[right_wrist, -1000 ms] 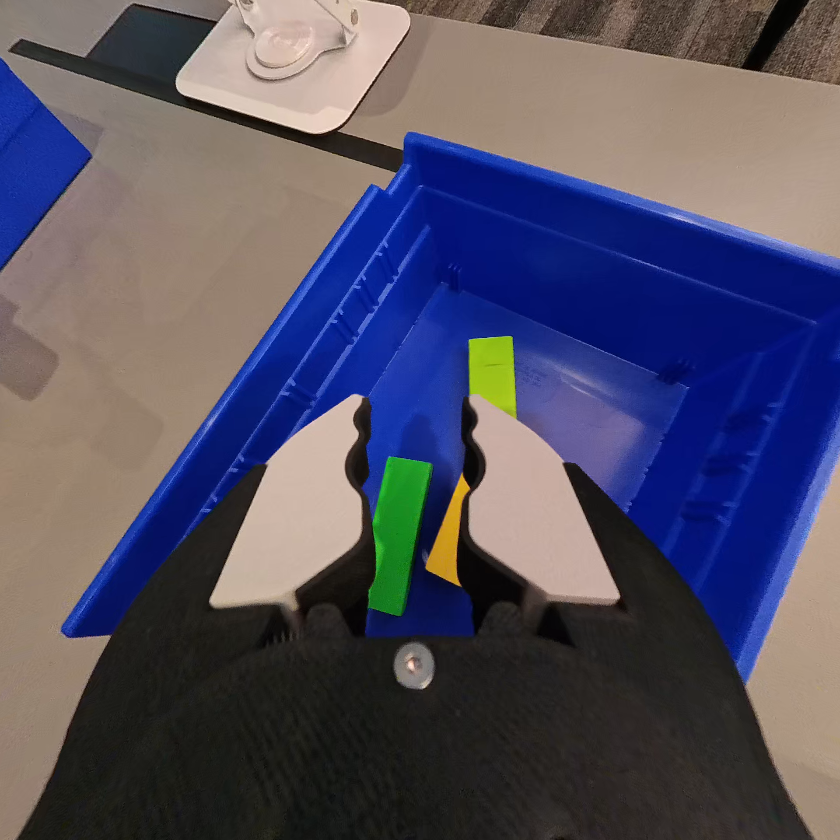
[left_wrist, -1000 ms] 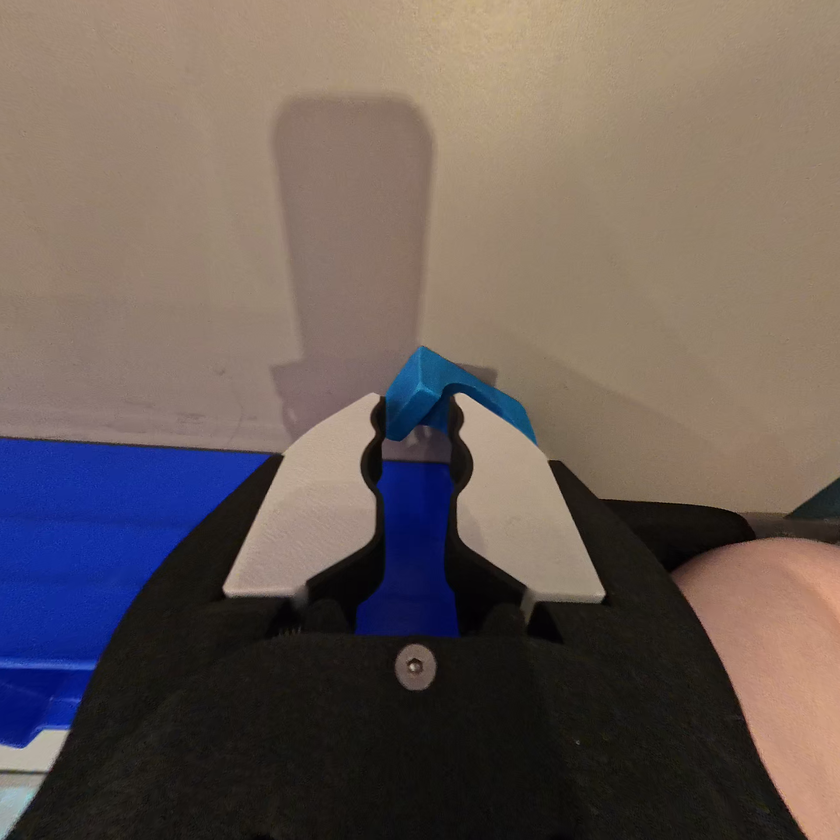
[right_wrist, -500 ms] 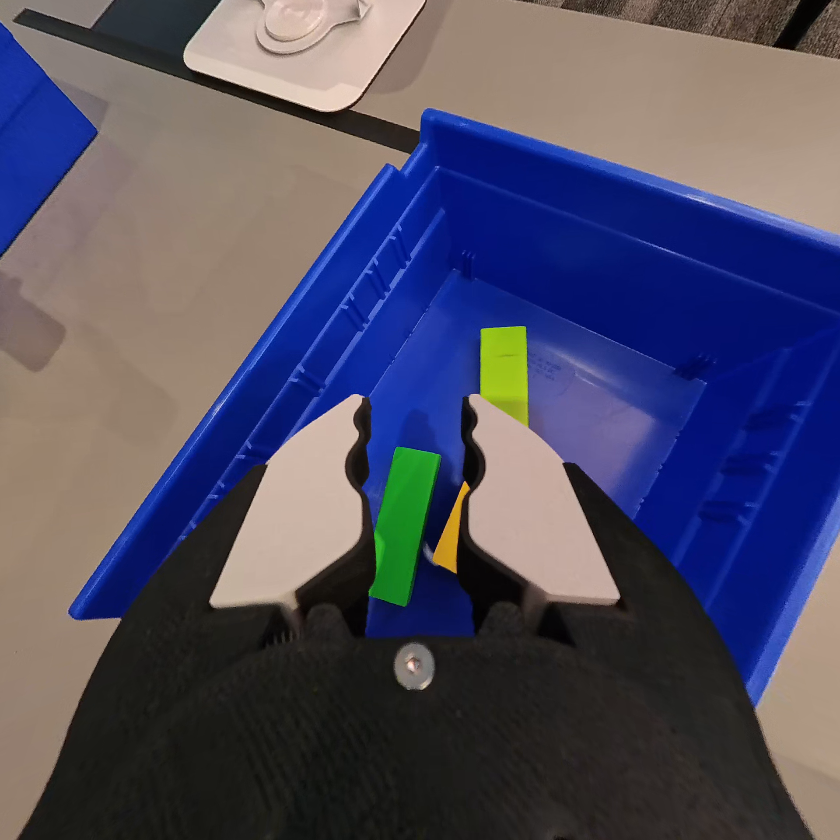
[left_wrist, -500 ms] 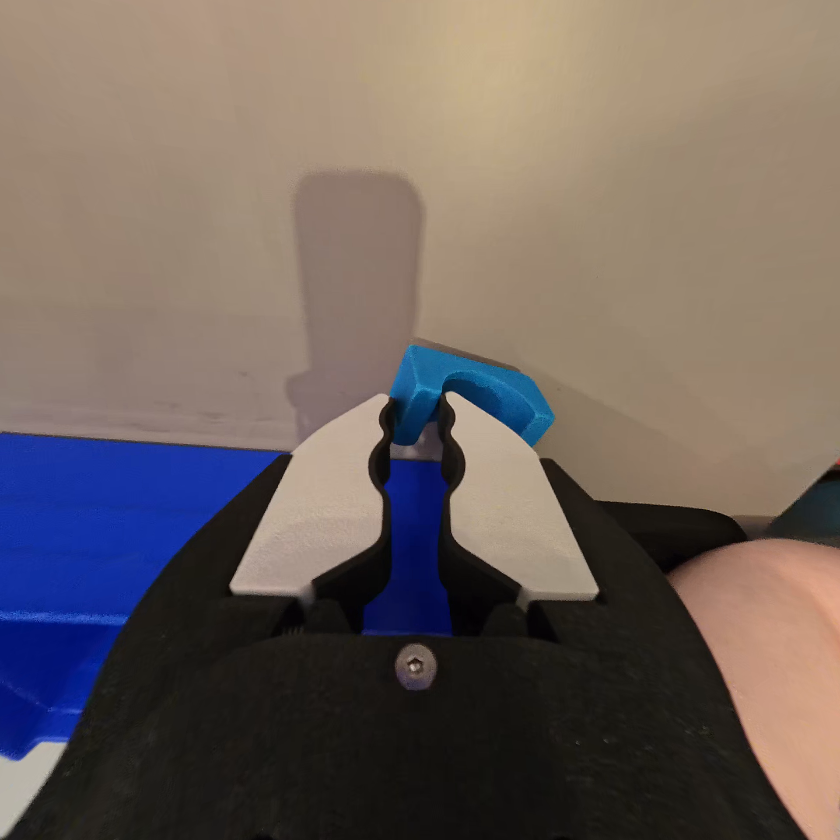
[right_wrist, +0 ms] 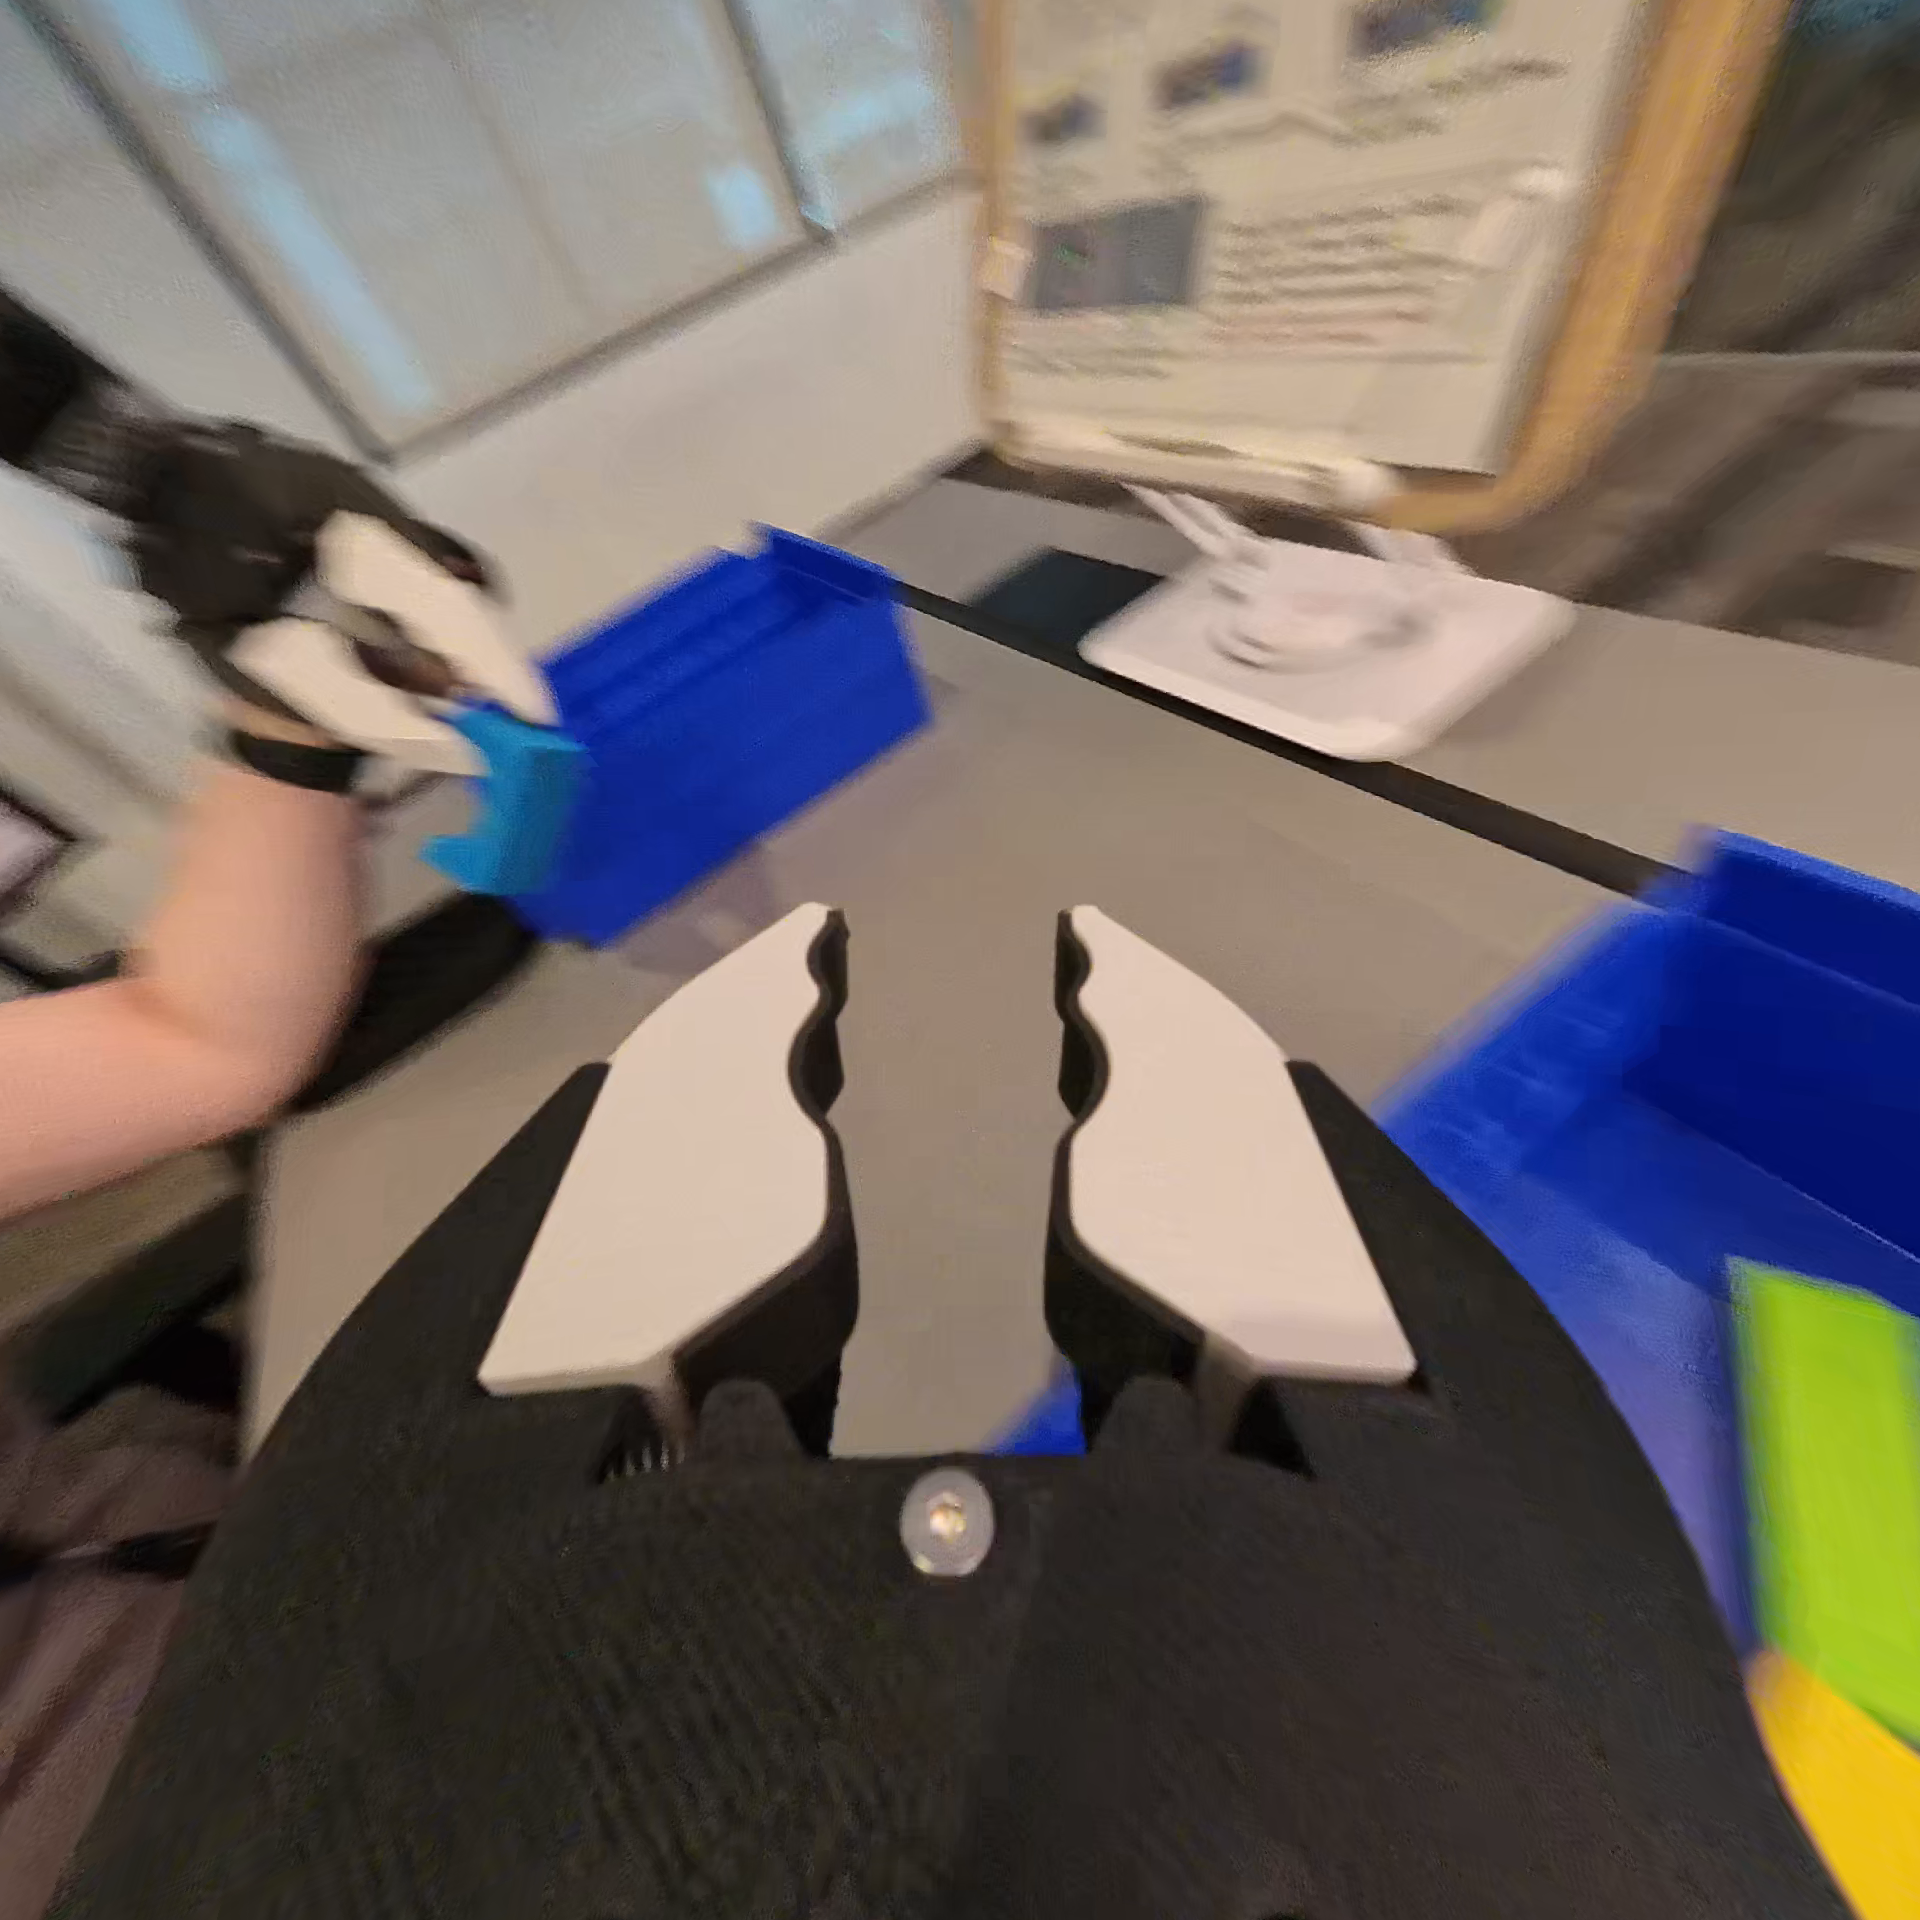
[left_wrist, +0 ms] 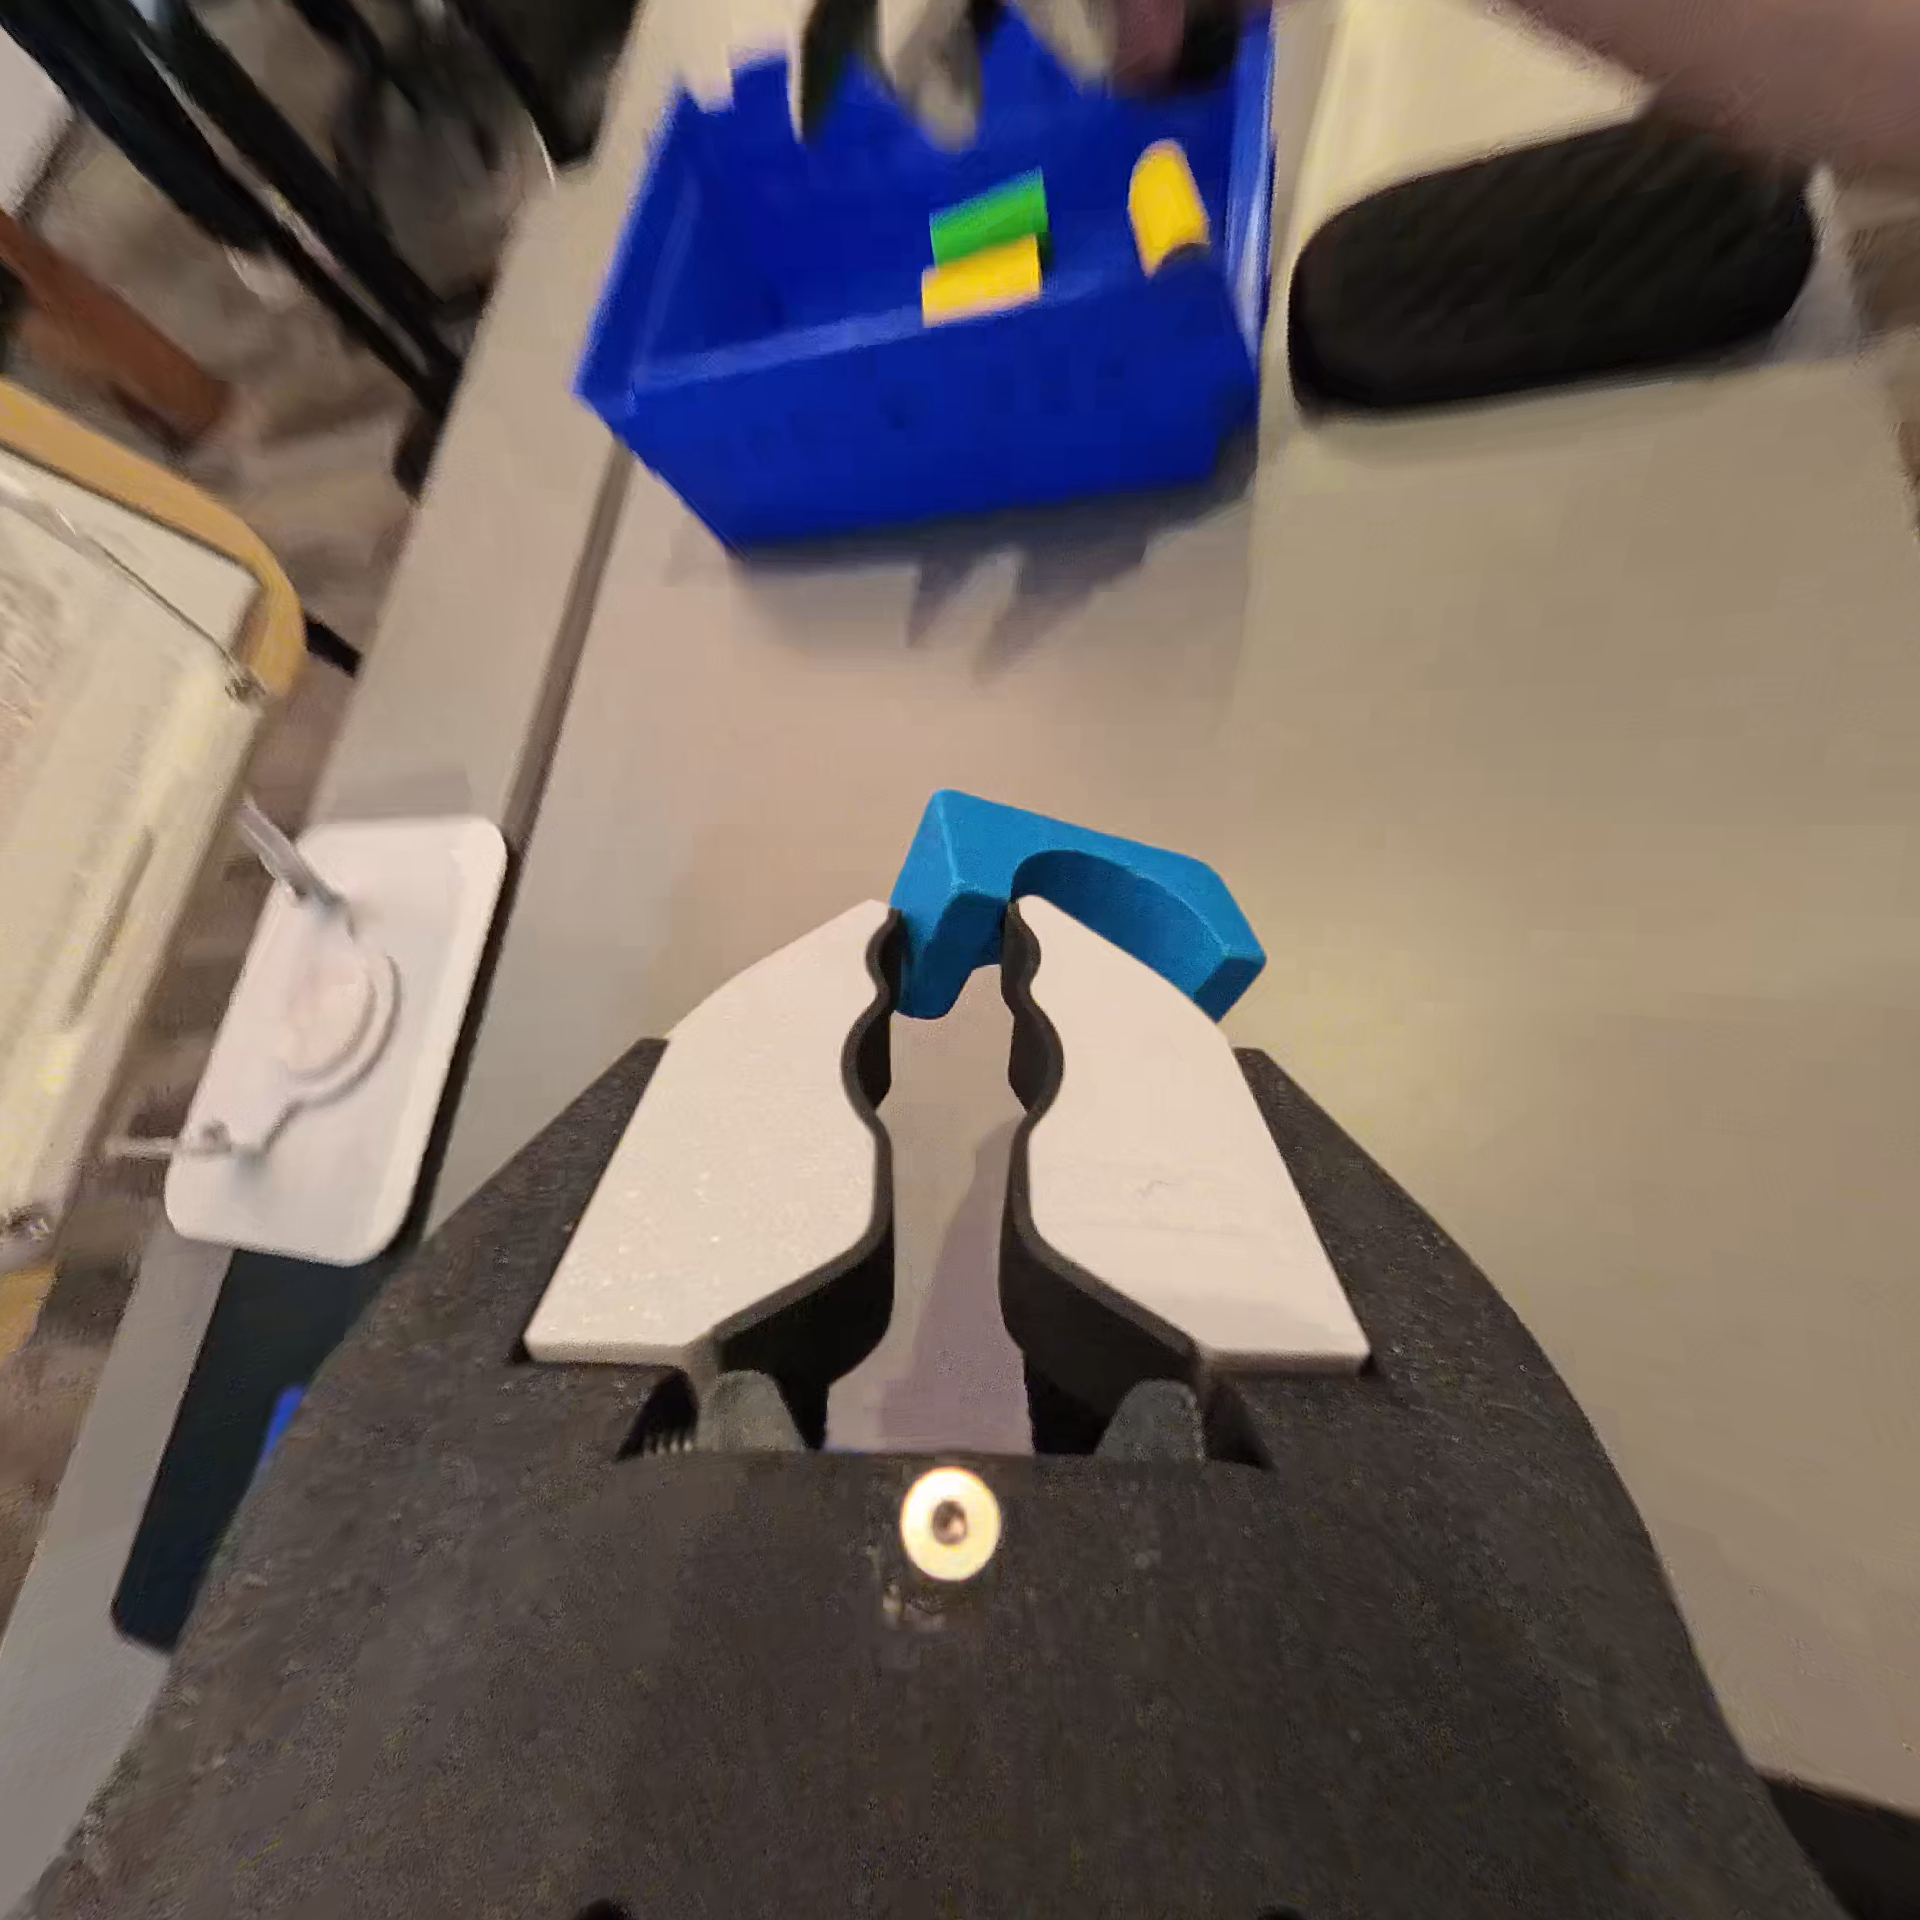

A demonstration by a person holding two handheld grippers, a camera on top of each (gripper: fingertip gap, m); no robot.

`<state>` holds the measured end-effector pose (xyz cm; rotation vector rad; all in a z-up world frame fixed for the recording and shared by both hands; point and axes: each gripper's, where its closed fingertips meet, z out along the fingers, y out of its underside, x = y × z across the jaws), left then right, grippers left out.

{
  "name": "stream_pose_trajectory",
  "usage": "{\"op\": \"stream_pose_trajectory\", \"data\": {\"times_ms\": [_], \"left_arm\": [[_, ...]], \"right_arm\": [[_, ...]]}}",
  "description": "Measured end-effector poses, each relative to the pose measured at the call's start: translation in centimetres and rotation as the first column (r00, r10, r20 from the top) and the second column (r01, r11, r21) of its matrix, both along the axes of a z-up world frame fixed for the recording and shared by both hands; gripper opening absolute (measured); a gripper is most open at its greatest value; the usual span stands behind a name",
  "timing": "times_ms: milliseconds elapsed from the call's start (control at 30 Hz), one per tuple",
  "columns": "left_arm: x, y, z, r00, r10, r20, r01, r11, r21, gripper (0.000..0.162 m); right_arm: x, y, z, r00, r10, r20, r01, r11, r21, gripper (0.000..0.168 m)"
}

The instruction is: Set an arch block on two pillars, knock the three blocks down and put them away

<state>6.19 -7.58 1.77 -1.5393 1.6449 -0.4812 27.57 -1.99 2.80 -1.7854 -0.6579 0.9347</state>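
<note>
My left gripper is shut on one leg of a light blue arch block and holds it above the grey table. The right wrist view shows this gripper at the left with the arch at its tips. My right gripper is open and empty above the table. A blue bin at the far side holds a green block and two yellow blocks. The right wrist view shows this bin at the right with a lime block and a yellow block.
A second blue bin stands behind the left gripper. A white stand sits at the table's left edge and also shows in the right wrist view. A framed board stands behind it. A person's forearm is at the left. The tips of one gripper are about 25 cm away from the tips of the other.
The left gripper has swung from facing a wall to looking across the table, arch still held. The right gripper has lifted out of the bin and tipped up, away from the green block.
</note>
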Motion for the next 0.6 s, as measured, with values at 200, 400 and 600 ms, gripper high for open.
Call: {"op": "stream_pose_trajectory", "data": {"times_ms": [200,400,600], "left_arm": [[1.8,-2.2,3.6,0.983,-0.094,0.158,0.078,0.991,0.106,0.017],[2.5,-3.7,4.4,0.978,-0.133,0.16,0.108,0.982,0.153,0.017],[2.8,-3.9,4.1,0.977,-0.146,0.158,0.124,0.982,0.142,0.018]], "right_arm": [[-10.8,-5.8,2.8,0.803,0.377,-0.462,-0.47,0.877,-0.101,0.052],[-17.5,-9.4,1.8,0.706,0.527,-0.473,-0.639,0.762,-0.106,0.055],[-19.4,-10.7,1.4,0.684,0.574,-0.451,-0.676,0.731,-0.095,0.033]]}}
